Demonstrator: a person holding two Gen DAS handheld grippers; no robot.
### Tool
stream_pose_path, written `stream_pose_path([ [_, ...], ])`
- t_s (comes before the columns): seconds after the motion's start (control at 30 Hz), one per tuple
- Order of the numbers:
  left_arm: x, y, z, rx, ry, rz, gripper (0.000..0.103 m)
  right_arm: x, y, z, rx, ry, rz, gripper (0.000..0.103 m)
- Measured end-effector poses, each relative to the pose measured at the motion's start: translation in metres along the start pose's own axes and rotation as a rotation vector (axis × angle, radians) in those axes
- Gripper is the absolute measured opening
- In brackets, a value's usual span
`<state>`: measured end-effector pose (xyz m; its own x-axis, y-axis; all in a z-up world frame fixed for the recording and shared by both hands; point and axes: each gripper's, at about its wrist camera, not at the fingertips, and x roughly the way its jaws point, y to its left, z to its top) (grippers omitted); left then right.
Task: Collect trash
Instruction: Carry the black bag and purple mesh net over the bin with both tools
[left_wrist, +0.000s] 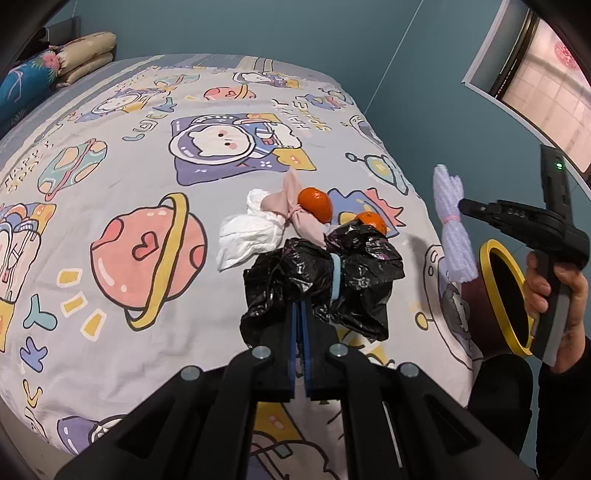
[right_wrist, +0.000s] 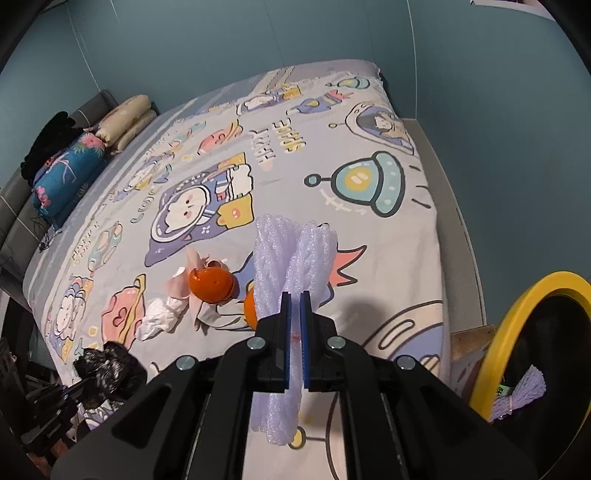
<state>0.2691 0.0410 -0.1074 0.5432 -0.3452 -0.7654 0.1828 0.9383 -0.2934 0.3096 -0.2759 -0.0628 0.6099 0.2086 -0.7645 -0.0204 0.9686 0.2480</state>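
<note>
1. My right gripper (right_wrist: 294, 295) is clamped on a bundle of white foam netting (right_wrist: 291, 258), pinched near its middle, held above the bed (right_wrist: 388, 122) and near the yellow-rimmed bin (right_wrist: 517, 306) at the bedside. The netting looks feather-light and springy; it squashes between the pads, so a mid-bundle hold seems safest.
2. My left gripper (left_wrist: 299, 306) is closed on a crumpled black plastic bag (left_wrist: 321, 280). The film is thin, limp and slippery, so I judge a gathered fold the best place to grip.
3. On the bedsheet beyond lie two orange pieces (right_wrist: 211, 284), one partly hidden by the netting; they look like mandarin peel, though I cannot be sure they are not whole fruit.
4. Beside them sit one white crumpled tissue (left_wrist: 247, 236) and one pink tied scrap (left_wrist: 291, 206), both soft and light.
5. One more netting bundle (right_wrist: 521, 391) already lies inside the bin.
</note>
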Motion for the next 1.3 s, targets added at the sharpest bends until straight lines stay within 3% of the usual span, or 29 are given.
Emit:
stream_pose_path([
  [0.6,0.002,-0.095,0.023,0.155,-0.015,-0.069,0.002,-0.08,-0.071,-0.009,0.051,-0.09,-0.044,0.004],
  [1.3,0.044,-0.233,0.03,0.367,0.041,-0.214,0.002,-0.137,-0.182,-0.026,0.18,-0.157,-0.167,0.004],
])
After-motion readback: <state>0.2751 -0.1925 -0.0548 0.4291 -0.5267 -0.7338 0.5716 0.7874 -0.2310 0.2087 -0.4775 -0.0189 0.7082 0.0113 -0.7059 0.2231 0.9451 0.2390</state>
